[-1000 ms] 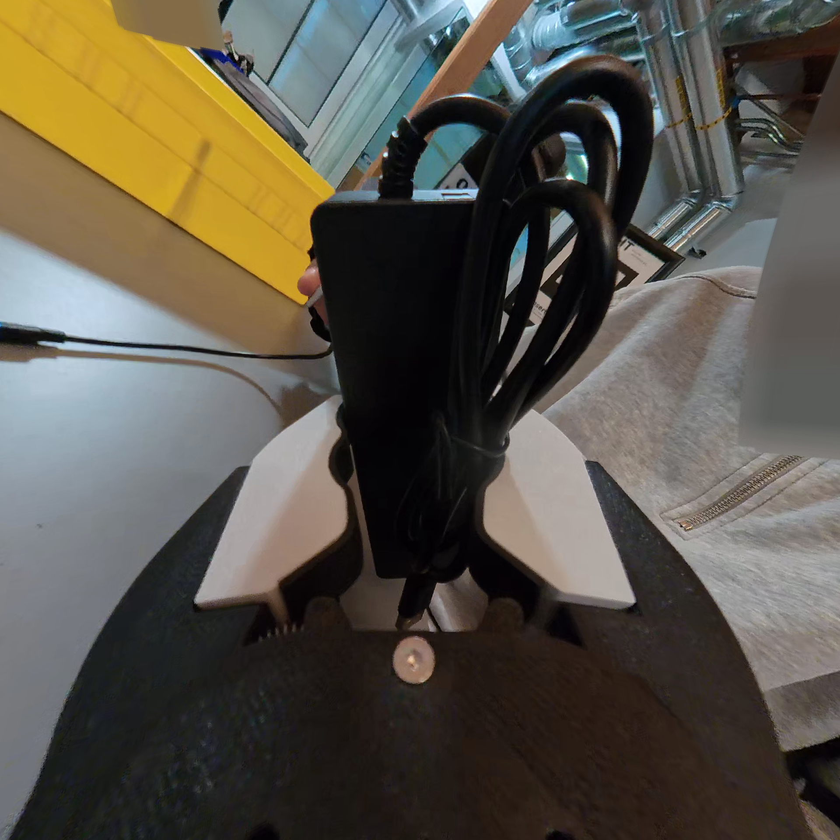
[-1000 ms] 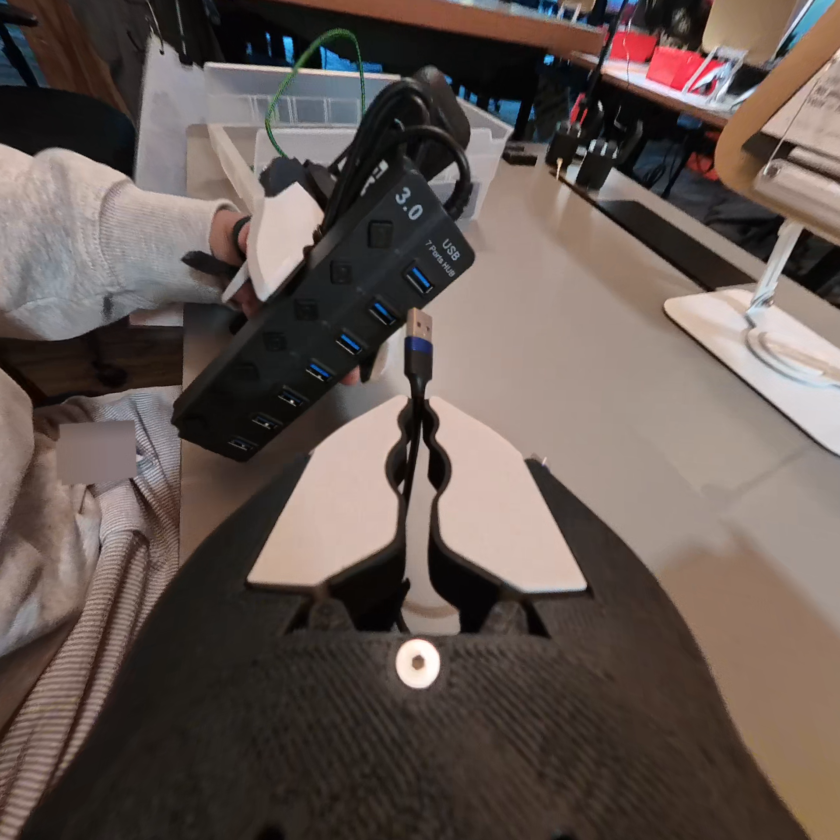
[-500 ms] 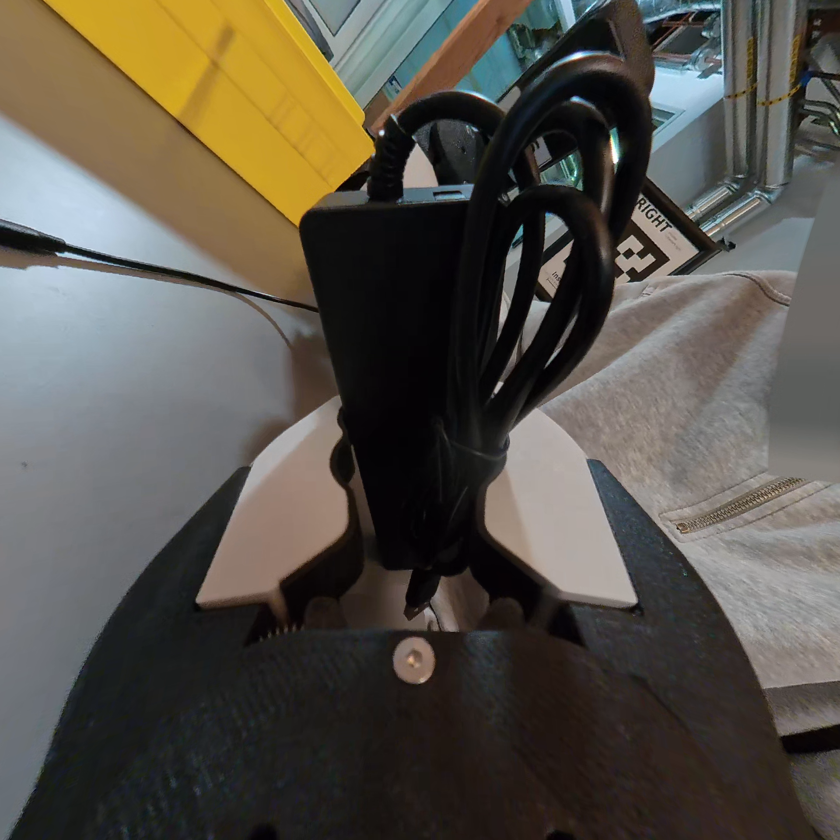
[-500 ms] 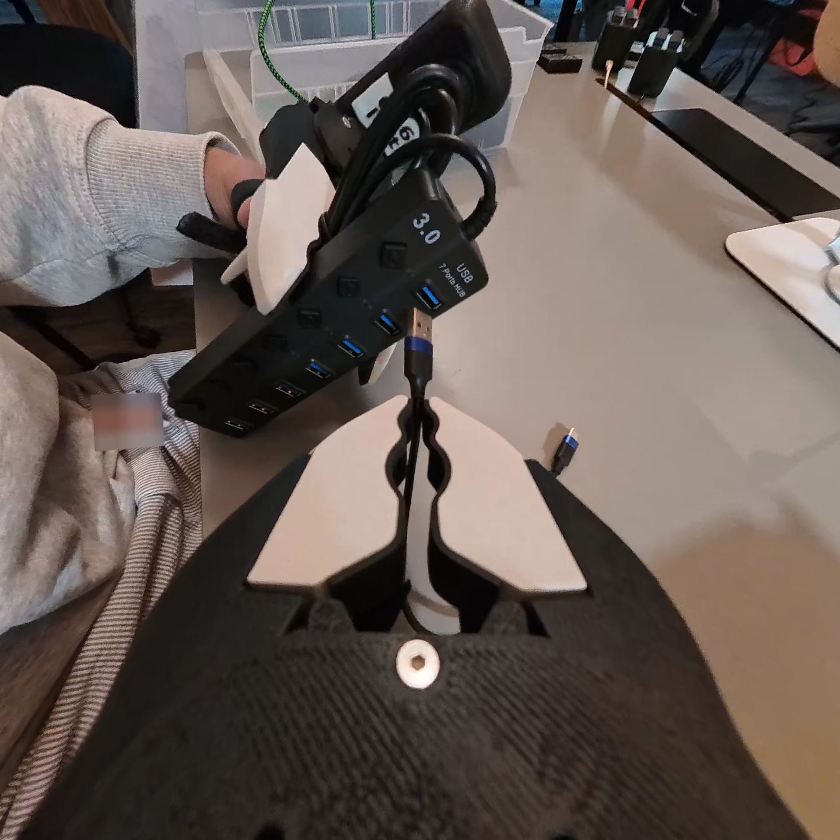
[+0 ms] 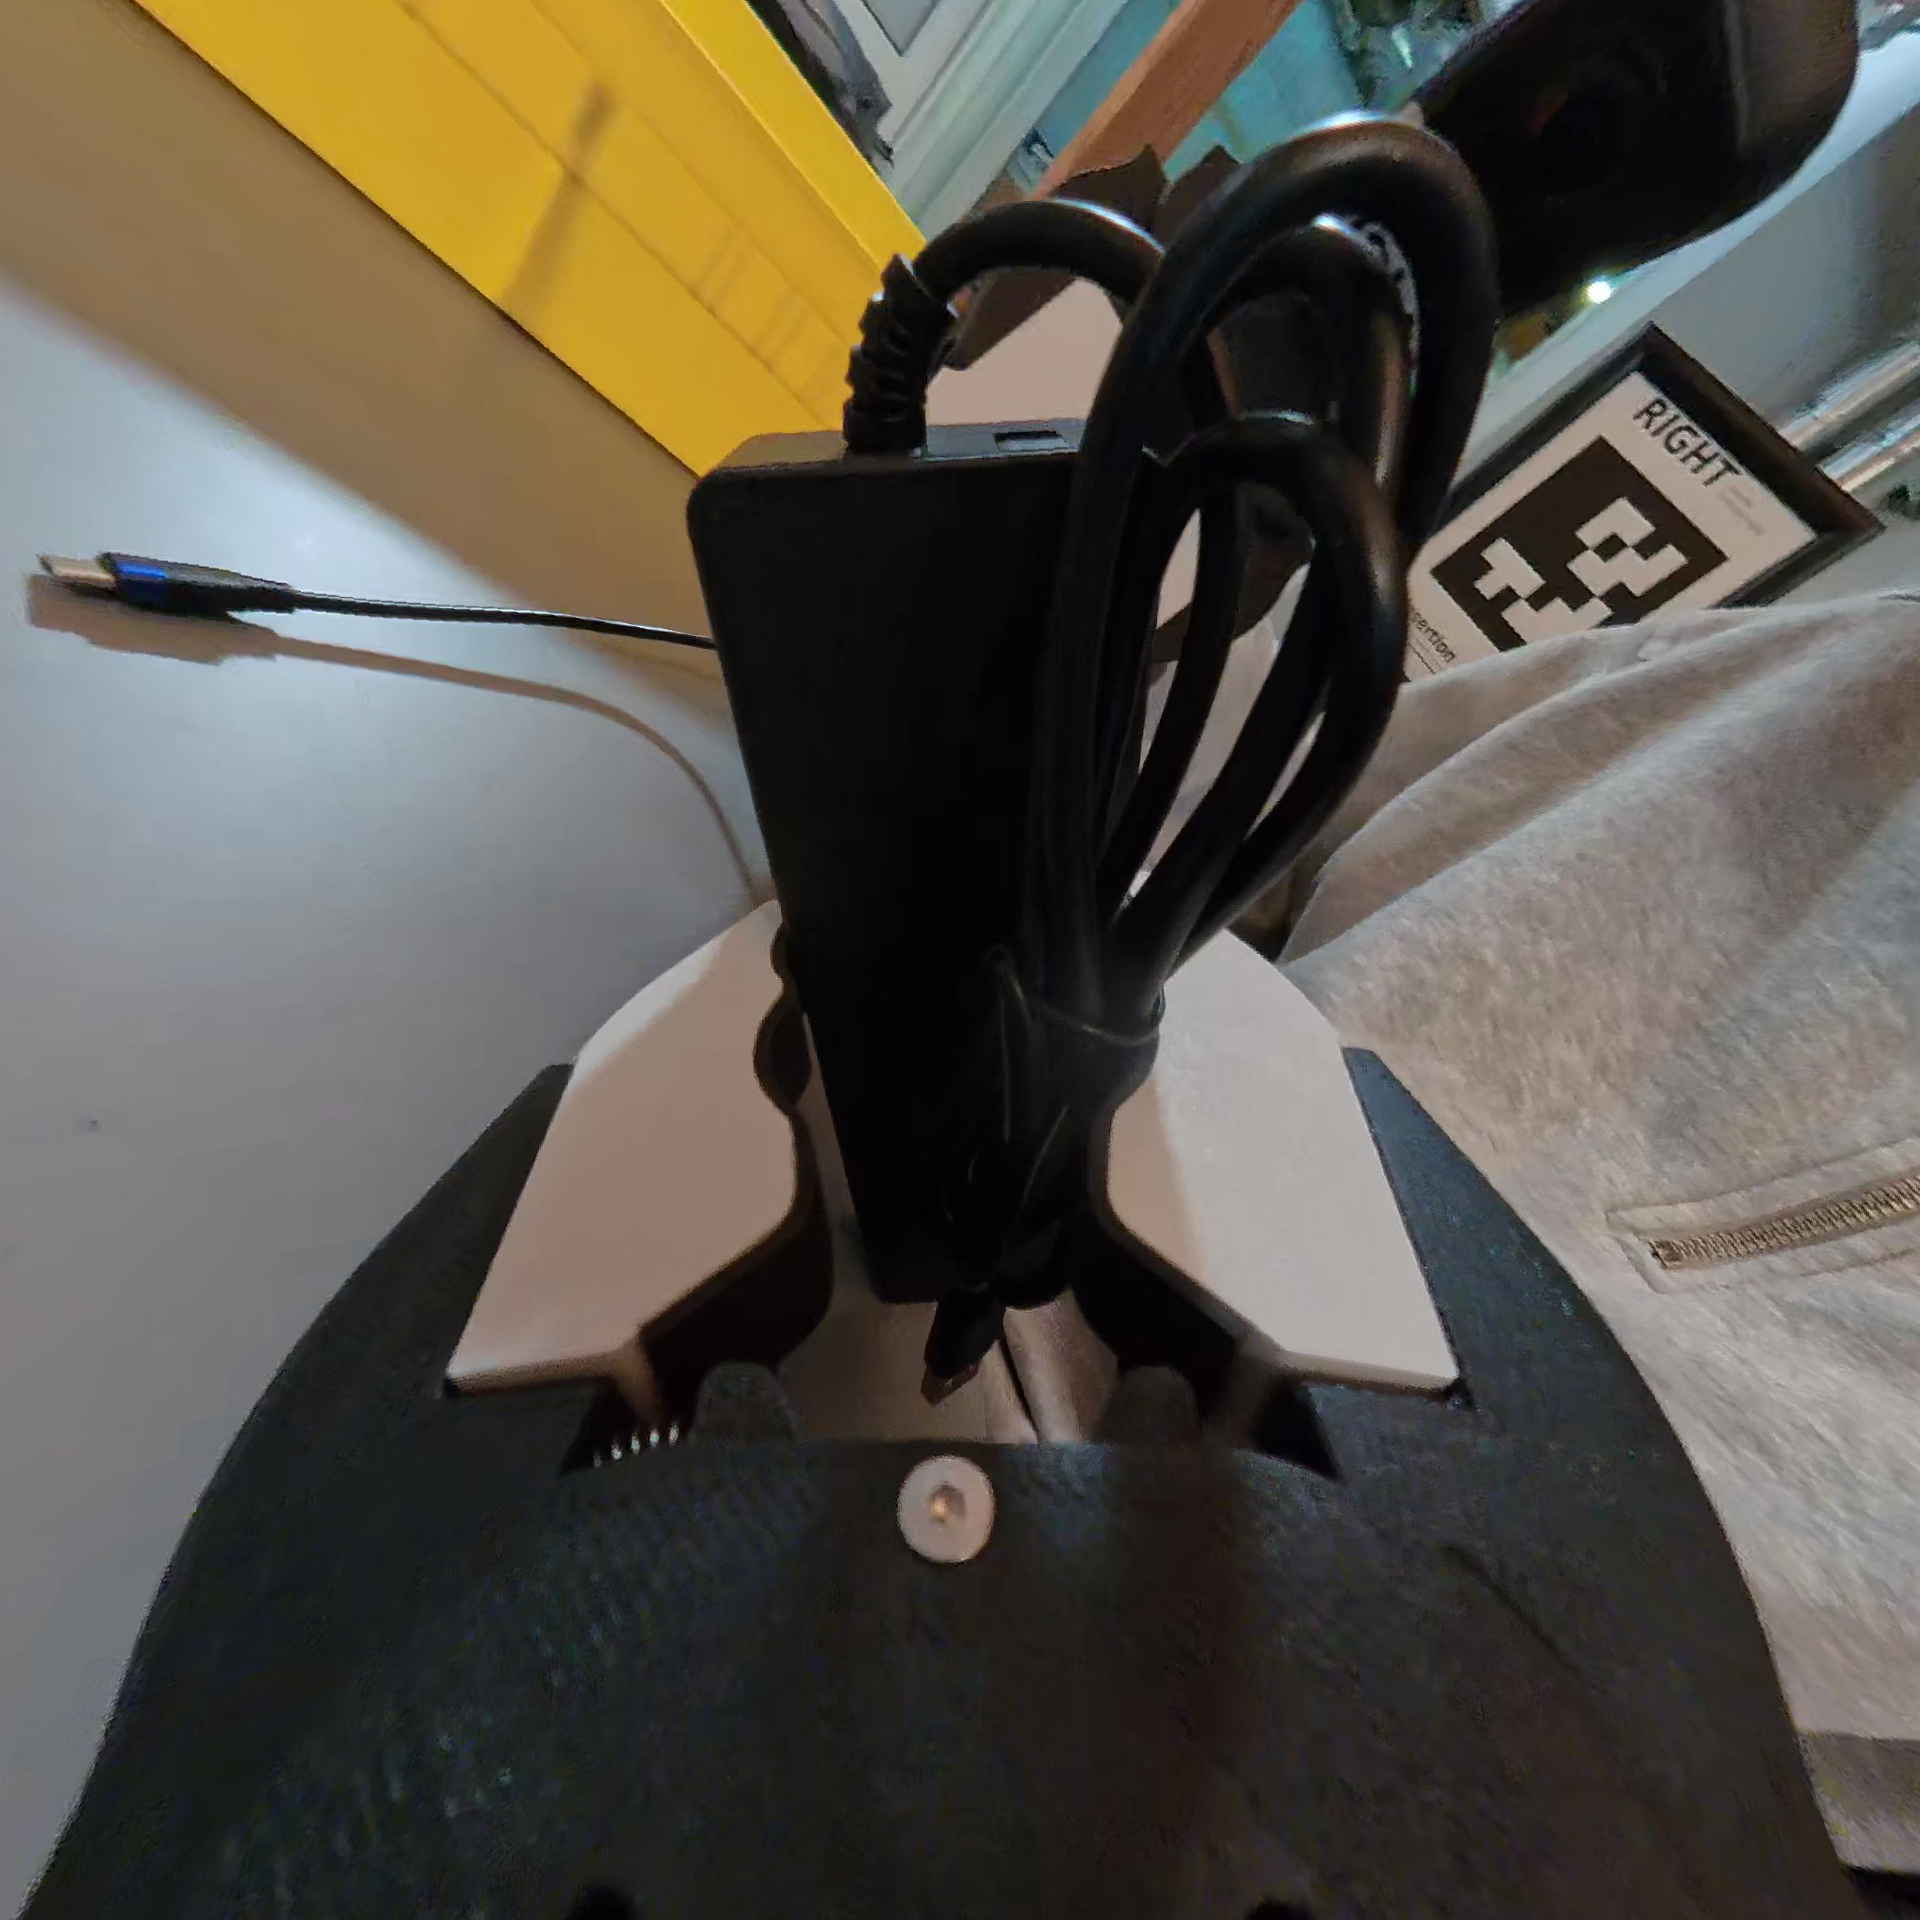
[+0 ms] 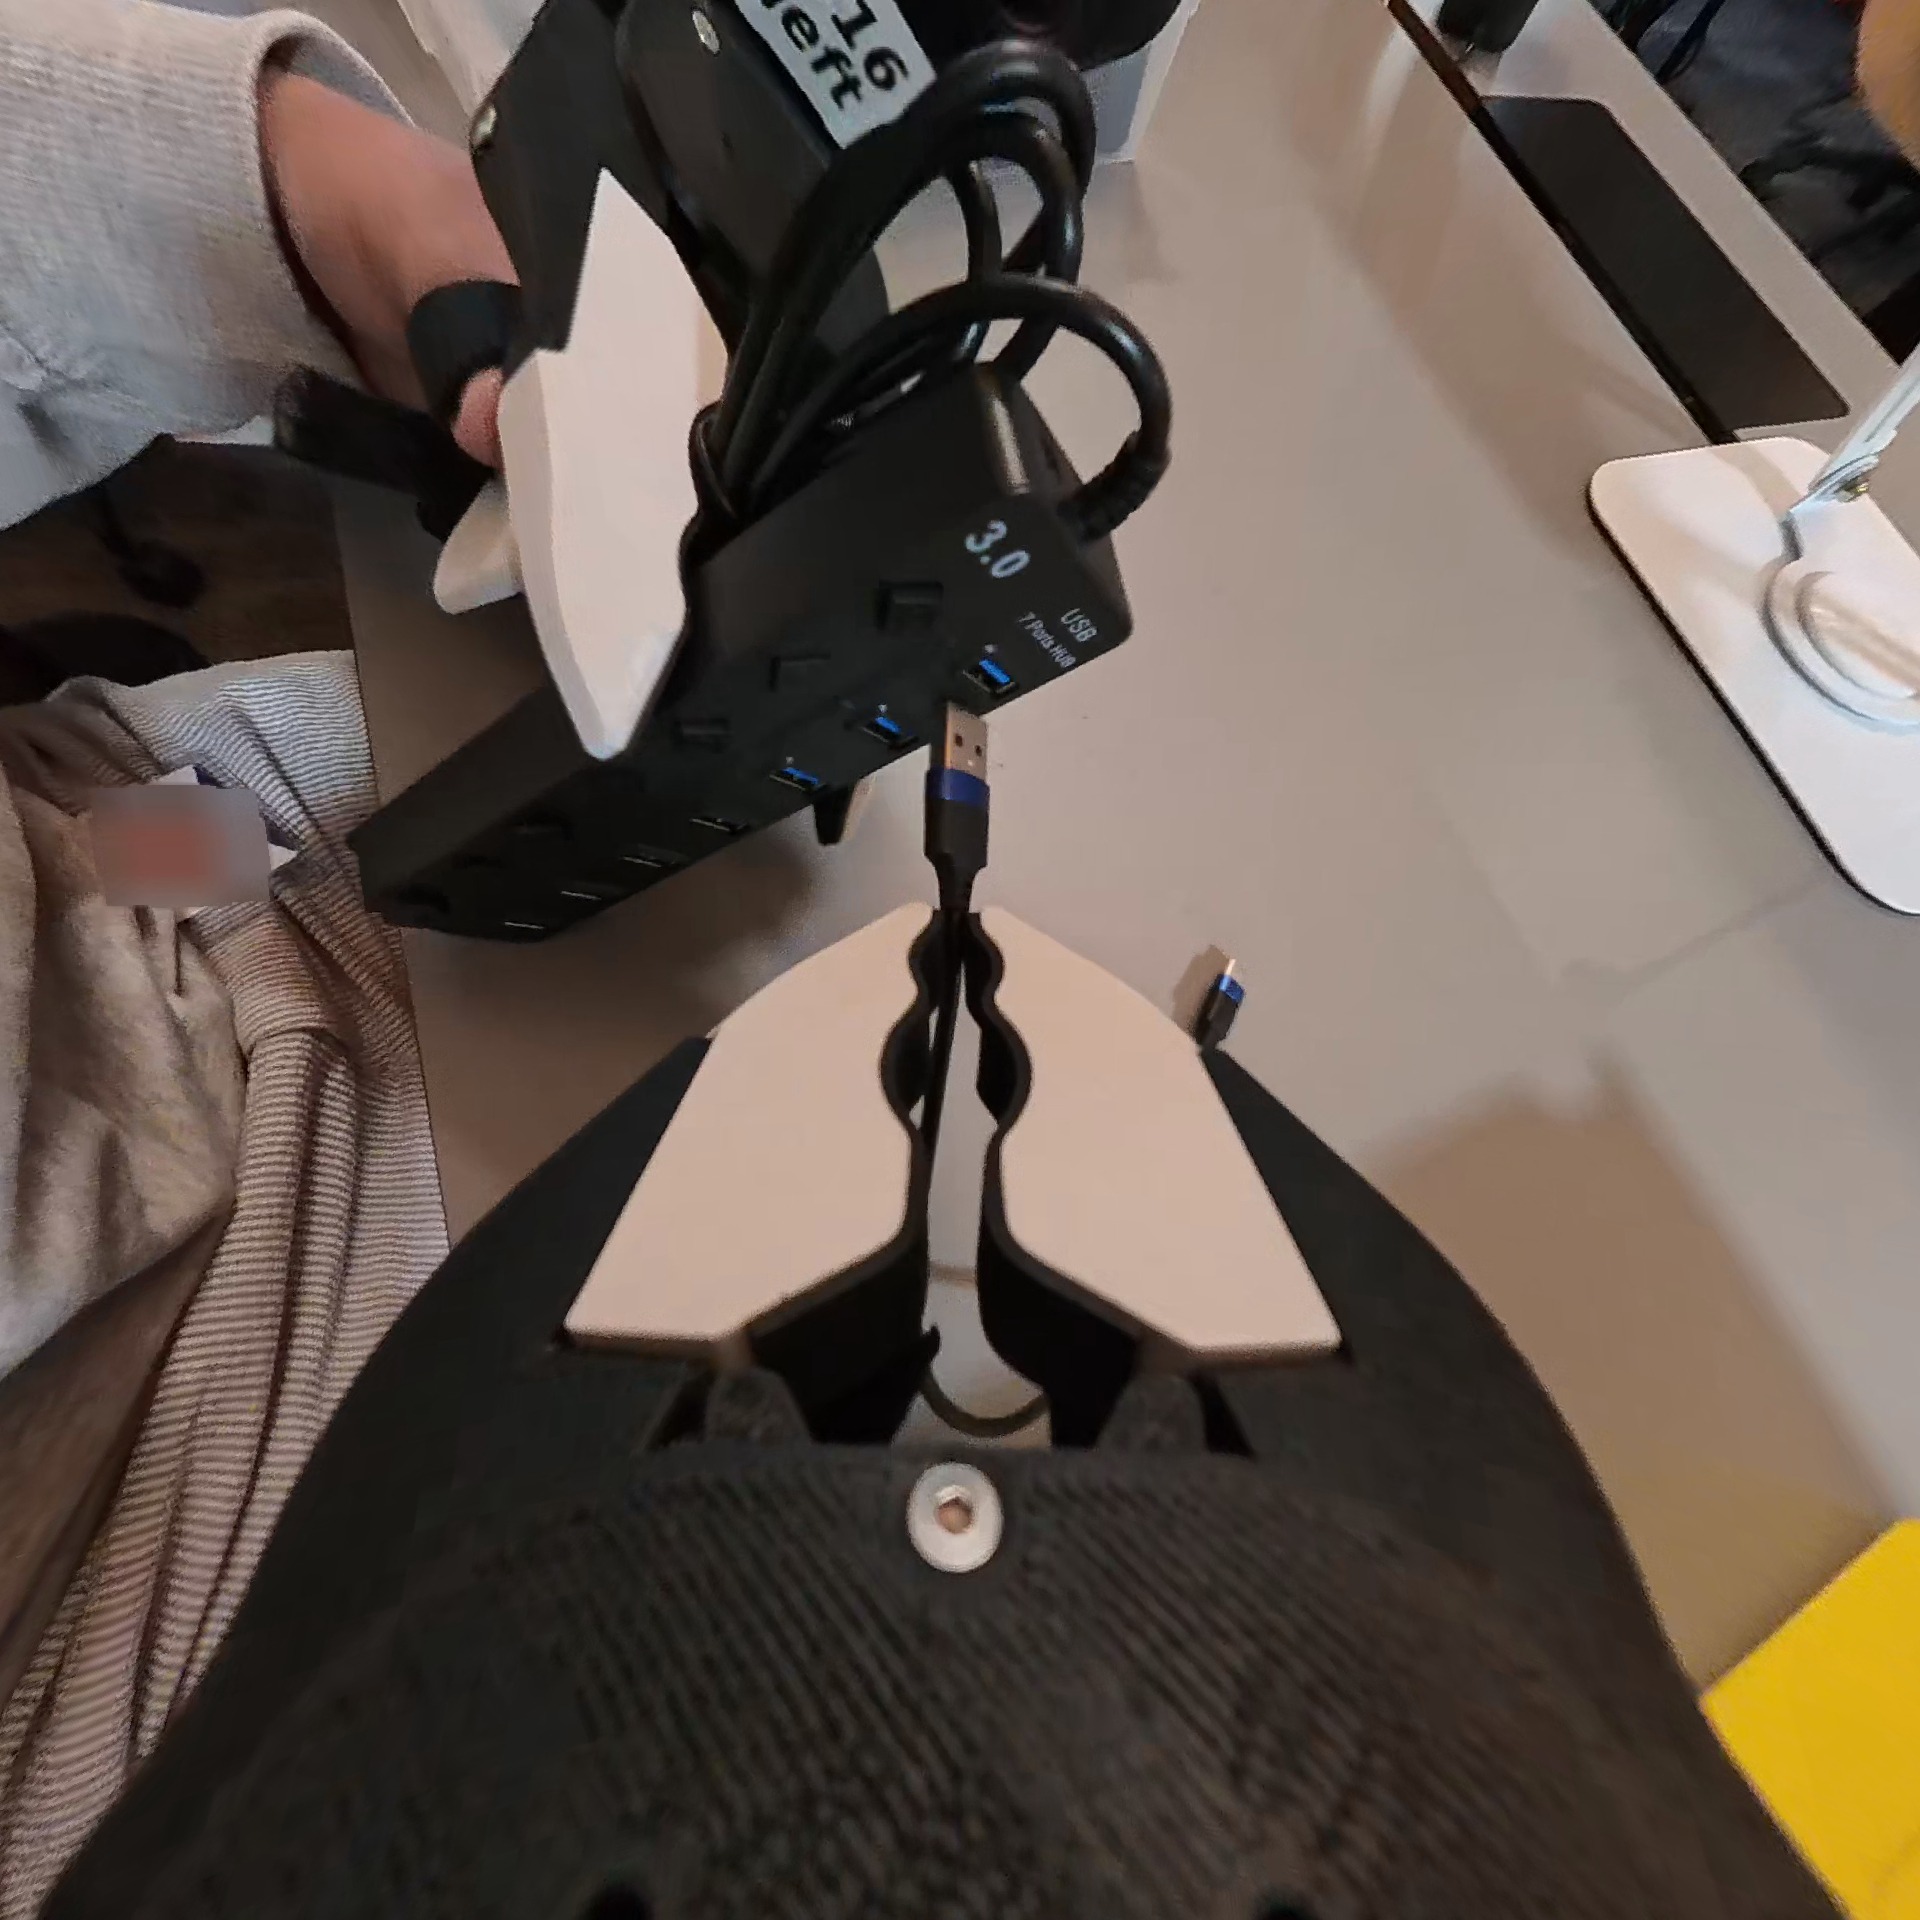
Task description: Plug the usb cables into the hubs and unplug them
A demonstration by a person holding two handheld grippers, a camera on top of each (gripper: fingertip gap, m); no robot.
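Observation:
My left gripper (image 5: 966, 997) is shut on a black USB hub (image 5: 894, 810) with its own thick black cable bundled against it (image 5: 1247, 623), held up off the table. In the right wrist view the hub (image 6: 790, 717) shows a row of blue ports, and the left gripper (image 6: 665, 665) clamps its middle. My right gripper (image 6: 951, 920) is shut on a thin black USB cable; its metal plug with a blue band (image 6: 961, 774) points at the hub, just short of the ports near the labelled end. The cable's other end (image 6: 1216, 1003) lies on the table, also in the left wrist view (image 5: 156, 582).
The grey table (image 6: 1403, 831) holds a white stand base (image 6: 1714, 623) at right and a black pad (image 6: 1662, 260) behind it. A yellow box (image 5: 520, 187) stands on the table; its corner (image 6: 1829, 1704) shows at lower right. A person's grey sleeve (image 6: 135, 239) and body are at left.
Both grippers have come closer together. The hub now fills more of the right wrist view and the plug tip sits nearer the ports. The cable's loose end has come into view.

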